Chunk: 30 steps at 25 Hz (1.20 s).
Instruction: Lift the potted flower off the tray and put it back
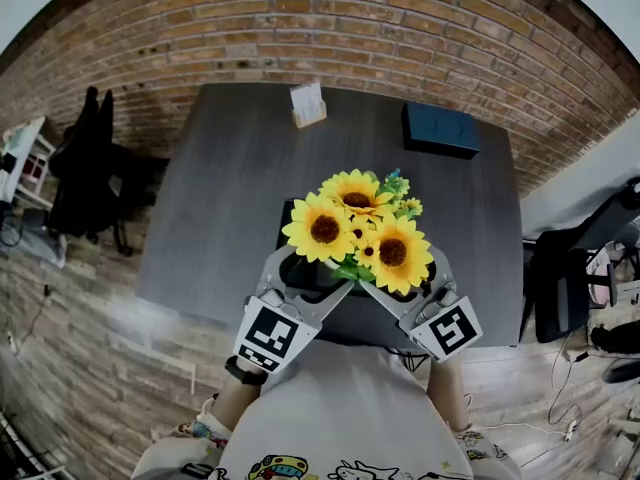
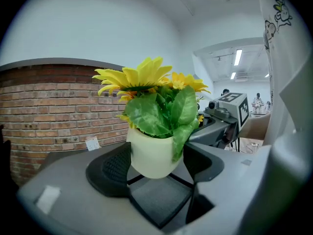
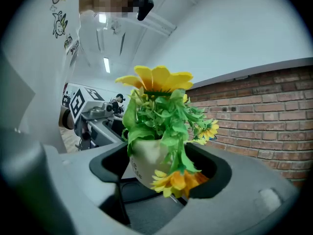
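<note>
A white pot (image 2: 151, 153) of yellow sunflowers (image 1: 358, 230) hangs in the air between both grippers. My left gripper (image 2: 154, 166) has its jaws closed wide on the pot's sides. From the other side, my right gripper (image 3: 159, 169) has the same pot (image 3: 146, 159) between its jaws, though leaves and a drooping flower hide its right pad. In the head view the left gripper (image 1: 310, 280) and right gripper (image 1: 405, 286) meet under the blooms. Below them the black tray (image 1: 302, 271) lies on the dark table (image 1: 220, 188), mostly covered by the flowers.
A small card stand (image 1: 308, 105) and a dark blue box (image 1: 440, 128) sit at the table's far edge, by the brick wall. A black chair (image 1: 85, 168) stands to the left and another chair (image 1: 560, 278) to the right.
</note>
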### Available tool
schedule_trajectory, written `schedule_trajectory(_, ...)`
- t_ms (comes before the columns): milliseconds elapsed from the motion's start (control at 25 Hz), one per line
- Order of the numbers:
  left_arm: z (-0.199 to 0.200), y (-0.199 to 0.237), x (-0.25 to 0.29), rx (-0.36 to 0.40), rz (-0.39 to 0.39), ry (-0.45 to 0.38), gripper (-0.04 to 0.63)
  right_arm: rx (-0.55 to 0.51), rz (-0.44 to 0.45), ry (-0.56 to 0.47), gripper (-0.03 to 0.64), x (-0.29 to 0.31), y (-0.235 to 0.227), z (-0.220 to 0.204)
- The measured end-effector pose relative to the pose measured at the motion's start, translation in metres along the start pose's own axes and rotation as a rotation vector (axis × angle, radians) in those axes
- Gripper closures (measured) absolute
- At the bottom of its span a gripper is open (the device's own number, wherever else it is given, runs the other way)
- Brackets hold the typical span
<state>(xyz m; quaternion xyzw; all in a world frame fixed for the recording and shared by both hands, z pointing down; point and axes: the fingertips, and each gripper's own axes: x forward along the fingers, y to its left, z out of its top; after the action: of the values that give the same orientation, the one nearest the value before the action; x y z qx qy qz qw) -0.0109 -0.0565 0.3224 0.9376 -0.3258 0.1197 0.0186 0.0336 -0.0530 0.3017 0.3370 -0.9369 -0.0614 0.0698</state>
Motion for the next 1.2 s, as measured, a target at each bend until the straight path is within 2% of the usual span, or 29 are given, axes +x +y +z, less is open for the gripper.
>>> schedule_trajectory(320, -0.008, 0.003, 0.004, -0.020, -0.011, 0.013, 0.255, 0.036, -0.009, 0.036, 0.265, 0.002, -0.002, -0.015)
schedule_trajectory(600, -0.006, 0.003, 0.003, -0.028, -0.011, 0.013, 0.256, 0.026, -0.001, 0.003, 0.265, 0.003, -0.001, -0.005)
schedule_trajectory(1200, -0.009, 0.001, 0.005, -0.042, -0.004, 0.018, 0.255, 0.026, 0.009, 0.001, 0.265, 0.003, -0.002, -0.007)
